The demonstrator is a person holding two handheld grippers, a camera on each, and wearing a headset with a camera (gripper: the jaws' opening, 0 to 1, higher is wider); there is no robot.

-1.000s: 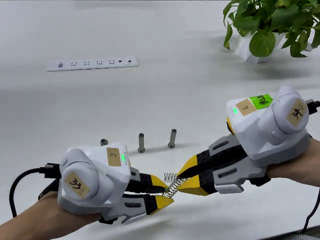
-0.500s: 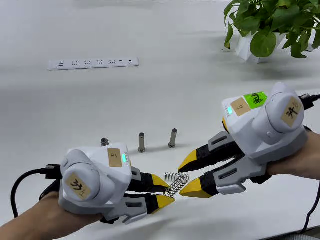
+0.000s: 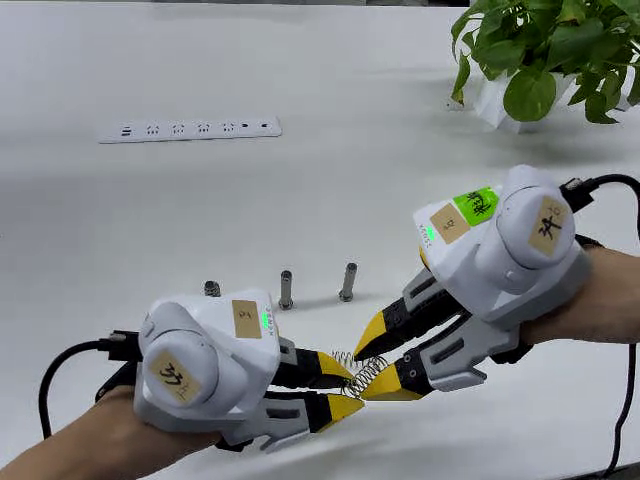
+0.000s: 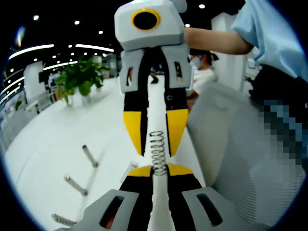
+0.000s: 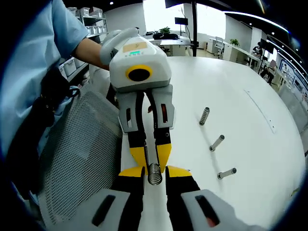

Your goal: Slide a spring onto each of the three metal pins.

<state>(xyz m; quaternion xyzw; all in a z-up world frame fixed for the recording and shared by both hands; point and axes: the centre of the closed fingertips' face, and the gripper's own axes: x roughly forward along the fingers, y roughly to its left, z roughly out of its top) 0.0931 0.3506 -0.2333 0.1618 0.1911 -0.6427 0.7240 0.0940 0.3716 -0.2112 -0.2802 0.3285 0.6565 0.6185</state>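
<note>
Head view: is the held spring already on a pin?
No, the spring is gripped in the left claw, apart from the three pins standing behind it.

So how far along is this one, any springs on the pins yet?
Roughly a third done: the left pin looks coiled in the right gripper view, so one spring seems on. The middle pin and right pin are bare. In hand, the left gripper has its jaws shut on a spring, whose other end sits between the right gripper's open jaws. A spare spring lies on the table.
</note>
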